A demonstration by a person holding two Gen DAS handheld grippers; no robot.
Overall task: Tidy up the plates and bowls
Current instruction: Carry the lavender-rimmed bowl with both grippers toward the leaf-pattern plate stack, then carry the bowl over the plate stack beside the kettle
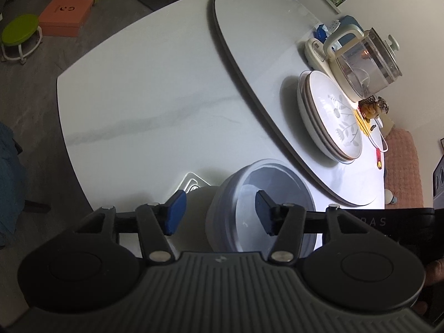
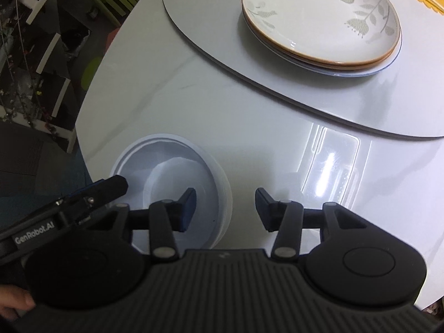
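Bowls (image 1: pixel 260 208), nested in a pale stack, are sitting at the near edge of the white table (image 1: pixel 144 105), while the plates (image 2: pixel 322 22) are lying stacked on the raised turntable (image 2: pixel 222 55) farther off. We are judging the bowls to be glazed ceramic: stiff, smooth, likely slippery, fairly heavy as a stack and liable to chip, so the rim wall is offering the best purchase, one finger inside and one outside. We are holding the left gripper (image 1: pixel 219 212) wide apart, its right finger over the stack's rim and nothing clamped; the right gripper (image 2: pixel 224 209) is likewise spread wide, its left finger over the bowl interior and its right over bare table. Beyond the plates, a glass kettle (image 1: pixel 366 63) on its base is standing close against them, and a yellow-edged item (image 1: pixel 366 127) is lying just beside. A bright reflection is glaring on the tabletop to the right of the bowls.
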